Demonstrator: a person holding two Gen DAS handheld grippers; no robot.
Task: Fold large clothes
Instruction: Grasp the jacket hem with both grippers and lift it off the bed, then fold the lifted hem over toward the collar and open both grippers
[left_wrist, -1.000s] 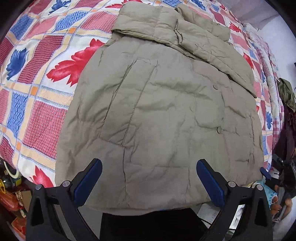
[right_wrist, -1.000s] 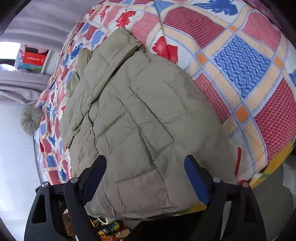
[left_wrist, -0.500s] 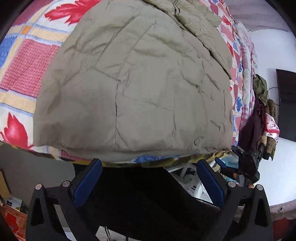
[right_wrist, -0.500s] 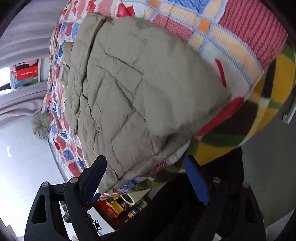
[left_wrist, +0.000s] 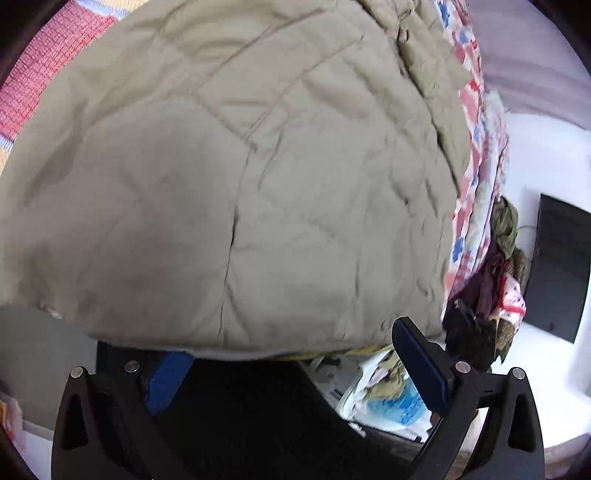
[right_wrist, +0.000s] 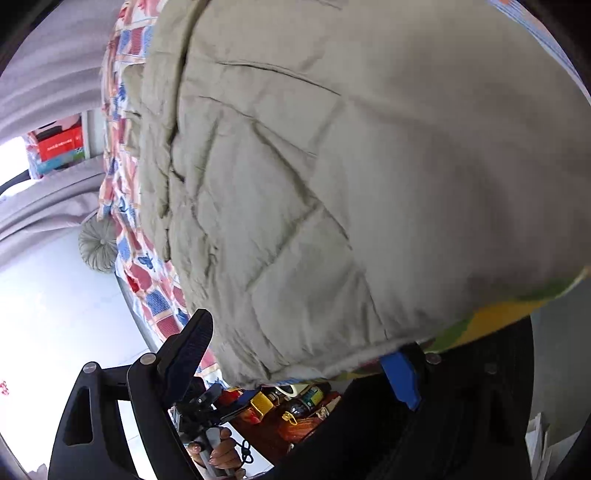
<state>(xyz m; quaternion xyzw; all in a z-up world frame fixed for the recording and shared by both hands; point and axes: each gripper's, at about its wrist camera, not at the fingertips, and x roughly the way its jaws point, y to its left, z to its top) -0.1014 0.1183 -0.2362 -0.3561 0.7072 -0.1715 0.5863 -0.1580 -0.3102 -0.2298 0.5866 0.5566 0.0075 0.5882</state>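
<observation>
A large padded khaki jacket (left_wrist: 258, 177) is lying spread flat on a bed covered by a patchwork quilt (left_wrist: 469, 147) of red, blue and white squares, and its bottom hem is hanging just over the near edge of the bed, which puts that hem within easy reach for folding. The left tool (left_wrist: 295, 365) is sitting at the hem with its jaws standing wide; one blue pad (left_wrist: 168, 380) is tucked under the hem and the other is showing beside the jacket's corner, so the cloth is lying between the jaws without being pinched. The right tool (right_wrist: 303, 354) is placed the same way at the other end of the hem, wide and gripping nothing, with one finger (right_wrist: 192, 347) out past the jacket's side and the other blue pad (right_wrist: 400, 376) below the hem. Judging from this, both tools are lining up to take the hem's two corners, probably so the lower part can be carried up toward the collar. In the right wrist view, the person's hand (right_wrist: 218, 452) is gripping the handle of the other tool below the jacket. Beyond the jacket's far side, other clothes (left_wrist: 502, 258) are piled up.
</observation>
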